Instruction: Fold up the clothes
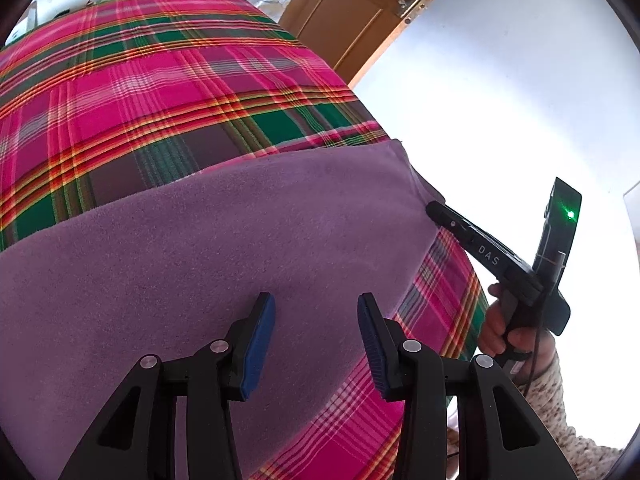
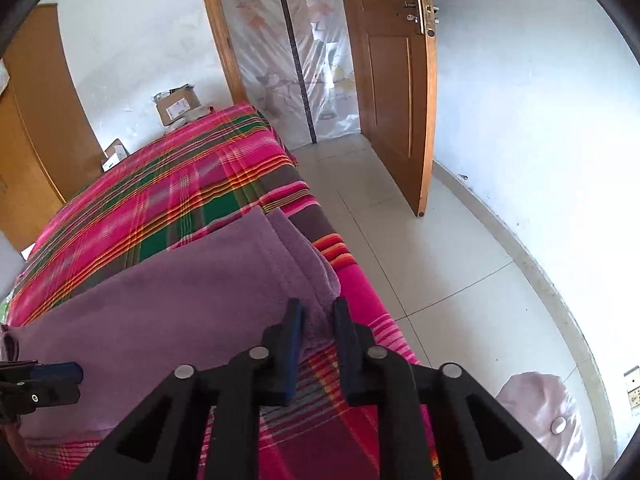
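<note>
A purple fleece cloth [image 1: 200, 240] [image 2: 180, 300] lies spread over the near part of a bed with a pink and green plaid cover [image 1: 160, 80] [image 2: 160, 192]. My left gripper [image 1: 316, 320] hangs open just above the cloth's near edge, with nothing pinched between its blue pads [image 1: 260, 340]. It also shows at the left border of the right wrist view as the left gripper [image 2: 76, 382]. My right gripper [image 2: 318, 320] [image 1: 434, 210] is shut on the cloth's doubled right-hand corner at the bed's right edge. A hand [image 1: 504, 328] in a knit sleeve holds it.
White floor tiles [image 2: 420, 260] run along the bed's right side to an open wooden door [image 2: 392, 100]. A wooden wardrobe [image 2: 32, 120] stands at the left, cardboard boxes [image 2: 178, 106] behind the bed. A pale pink bundle [image 2: 540, 412] lies on the floor at lower right.
</note>
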Motion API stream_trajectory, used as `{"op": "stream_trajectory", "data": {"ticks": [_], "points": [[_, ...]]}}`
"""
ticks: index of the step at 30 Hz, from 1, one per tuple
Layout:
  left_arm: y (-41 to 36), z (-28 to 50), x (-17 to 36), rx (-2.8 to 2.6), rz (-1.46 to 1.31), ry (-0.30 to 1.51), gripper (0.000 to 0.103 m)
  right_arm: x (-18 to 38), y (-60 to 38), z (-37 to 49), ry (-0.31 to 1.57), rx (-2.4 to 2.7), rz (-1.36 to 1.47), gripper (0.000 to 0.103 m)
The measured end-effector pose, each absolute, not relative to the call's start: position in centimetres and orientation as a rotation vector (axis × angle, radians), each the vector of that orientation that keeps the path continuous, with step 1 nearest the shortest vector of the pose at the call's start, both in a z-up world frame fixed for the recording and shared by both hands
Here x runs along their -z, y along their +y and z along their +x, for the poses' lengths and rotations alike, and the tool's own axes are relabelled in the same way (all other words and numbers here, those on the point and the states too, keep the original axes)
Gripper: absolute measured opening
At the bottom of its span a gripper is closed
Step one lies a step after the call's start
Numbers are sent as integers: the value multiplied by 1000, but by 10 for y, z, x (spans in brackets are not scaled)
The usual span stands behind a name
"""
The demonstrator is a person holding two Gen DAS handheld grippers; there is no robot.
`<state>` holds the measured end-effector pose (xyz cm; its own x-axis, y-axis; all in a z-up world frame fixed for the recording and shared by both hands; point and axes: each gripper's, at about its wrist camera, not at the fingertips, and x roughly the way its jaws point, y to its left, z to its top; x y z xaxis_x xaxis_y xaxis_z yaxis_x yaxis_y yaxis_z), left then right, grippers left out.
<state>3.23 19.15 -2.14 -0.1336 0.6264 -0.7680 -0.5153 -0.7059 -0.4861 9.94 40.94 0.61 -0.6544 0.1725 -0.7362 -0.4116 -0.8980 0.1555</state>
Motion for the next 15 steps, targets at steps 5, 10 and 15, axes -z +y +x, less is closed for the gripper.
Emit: {"op": "stream_trajectory", "data": {"ticks": [5,10,15], "points": [[192,34,22,-1919,-1368,-130,45,-18,407,107,455,-2606,-1022,12],[189,33,21,-1916,-1378,-149,45,-42,389,115,366,-2691,-914,12],[193,36,20,-1899,-1370,-148,45,-62,375,115,340,-2745,-867,12]]}}
